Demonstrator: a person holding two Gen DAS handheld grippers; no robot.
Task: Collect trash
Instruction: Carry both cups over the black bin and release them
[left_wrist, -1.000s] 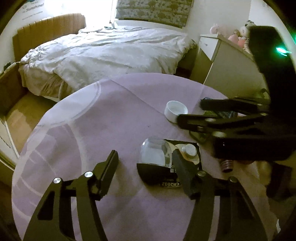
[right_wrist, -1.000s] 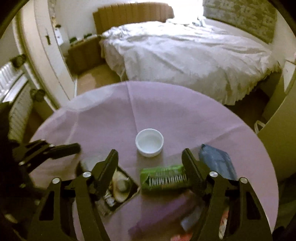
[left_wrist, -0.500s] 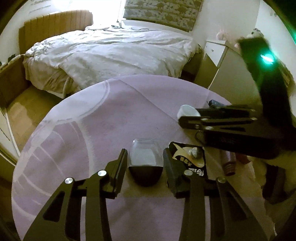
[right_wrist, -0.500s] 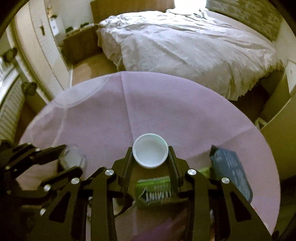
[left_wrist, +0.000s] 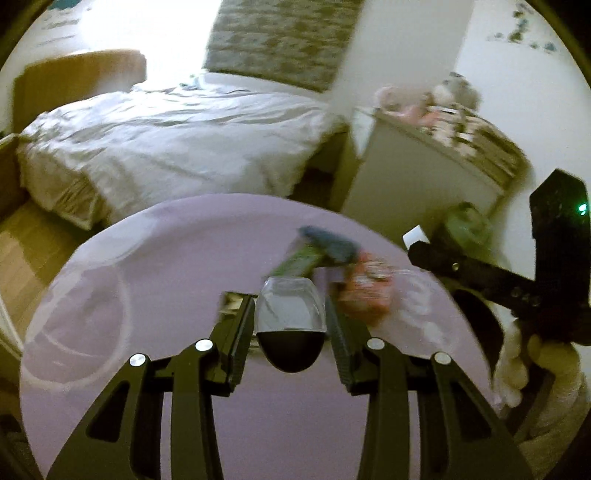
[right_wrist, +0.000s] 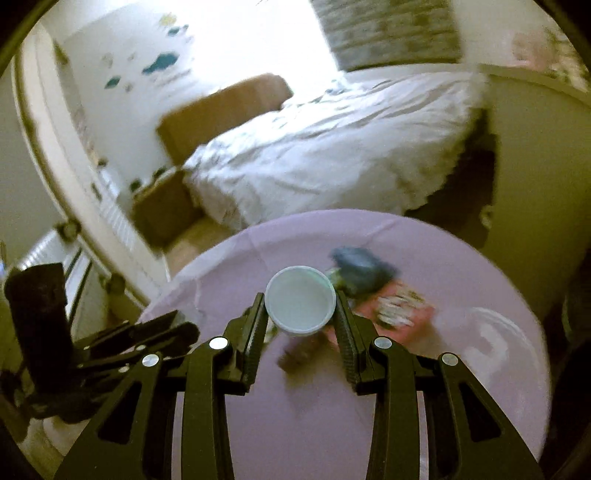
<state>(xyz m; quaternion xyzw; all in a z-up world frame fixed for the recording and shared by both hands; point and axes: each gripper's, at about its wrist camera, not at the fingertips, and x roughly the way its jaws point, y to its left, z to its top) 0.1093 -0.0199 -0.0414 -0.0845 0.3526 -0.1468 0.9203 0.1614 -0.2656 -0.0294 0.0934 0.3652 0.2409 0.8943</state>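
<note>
My left gripper (left_wrist: 290, 325) is shut on a clear plastic container with a black base (left_wrist: 290, 321), held above the round purple table (left_wrist: 147, 332). My right gripper (right_wrist: 300, 314) is shut on a small white cup (right_wrist: 300, 305), also lifted off the table; in the left wrist view the right gripper (left_wrist: 421, 251) reaches in from the right with the white cup (left_wrist: 413, 235) at its tip. Blurred litter stays on the cloth: a green packet (left_wrist: 295, 260), a dark blue pouch (left_wrist: 334, 245) and a red wrapper (left_wrist: 364, 290). In the right wrist view the left gripper (right_wrist: 173, 332) sits at lower left.
A bed with white bedding (left_wrist: 177, 136) lies beyond the table. A white cabinet (left_wrist: 417, 177) with soft toys on top stands at the right. A radiator (right_wrist: 40, 254) and wooden floor (right_wrist: 195, 240) are at the left of the right wrist view.
Both grippers closed, the left on the clear container and the right on the white cup, then lifted them off the table. The black tray that held the container stayed behind.
</note>
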